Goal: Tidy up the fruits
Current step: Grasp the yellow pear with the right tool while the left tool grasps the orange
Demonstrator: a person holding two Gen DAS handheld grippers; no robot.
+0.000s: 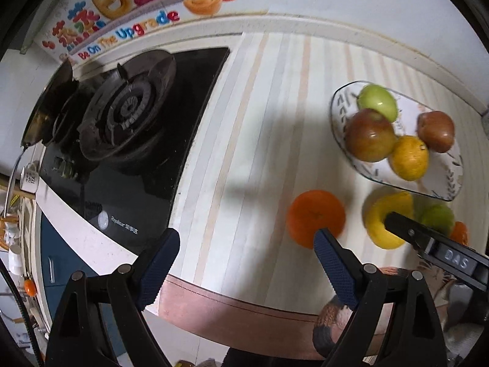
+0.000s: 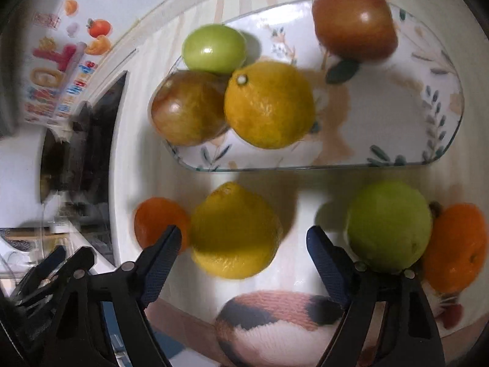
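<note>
Glass plate (image 2: 440, 140) — four fruits; counter (image 1: 259, 122) — four more.

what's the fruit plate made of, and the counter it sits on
Plate: looks like glazed ceramic, possibly glass; it is glossy white with printed leaves and a thin dark rim that shines. Counter: a smooth, matte surface with pale pastel stripes, probably laminate or a stick-on film over the top; the frames cannot settle which.
</note>
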